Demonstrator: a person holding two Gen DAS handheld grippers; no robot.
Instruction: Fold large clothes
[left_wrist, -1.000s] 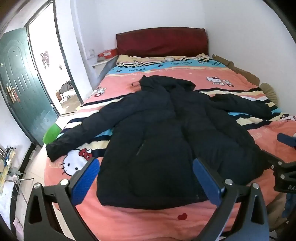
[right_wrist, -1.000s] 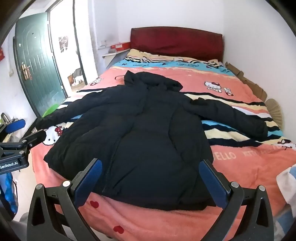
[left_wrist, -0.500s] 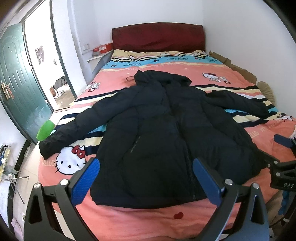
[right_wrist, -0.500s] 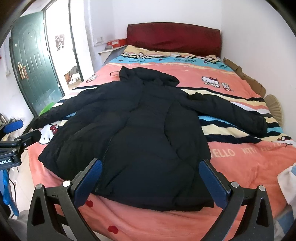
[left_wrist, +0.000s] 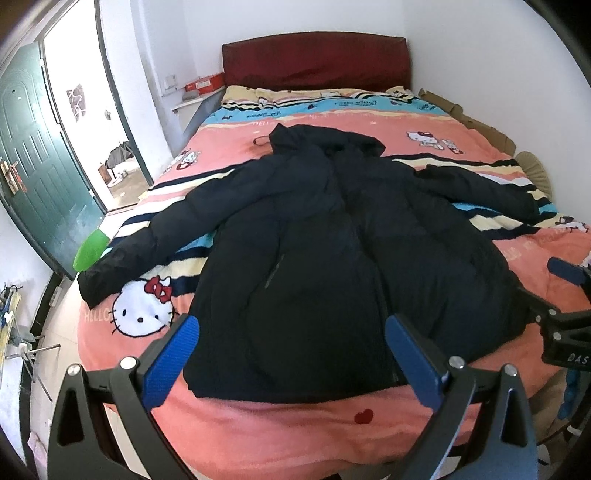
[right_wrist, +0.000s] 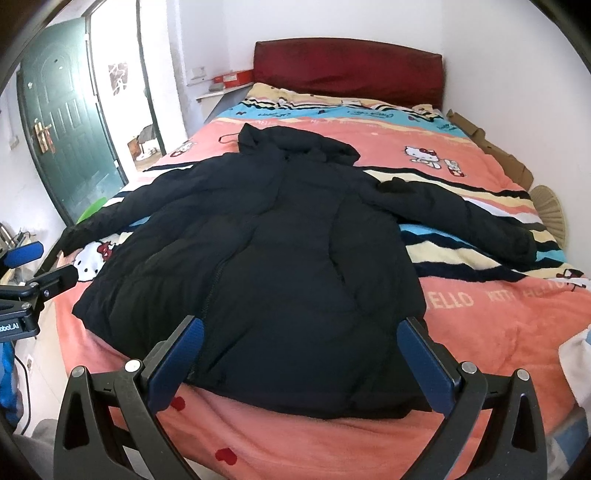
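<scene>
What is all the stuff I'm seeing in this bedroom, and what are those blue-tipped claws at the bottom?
Puffer jacket: one, black, hooded, spread flat on the bed, sleeves out to both sides.
Blanket: one, pink with striped cartoon-cat print, covering the bed.
Headboard: one, dark red, at the far wall.
Door: one, dark green, open, on the left.
Red box: one, on a shelf left of the headboard.
Cardboard: brown, between bed and right wall.
Left gripper: black with blue pads, open, above the jacket hem.
Right gripper: same, open, holding nothing.
</scene>
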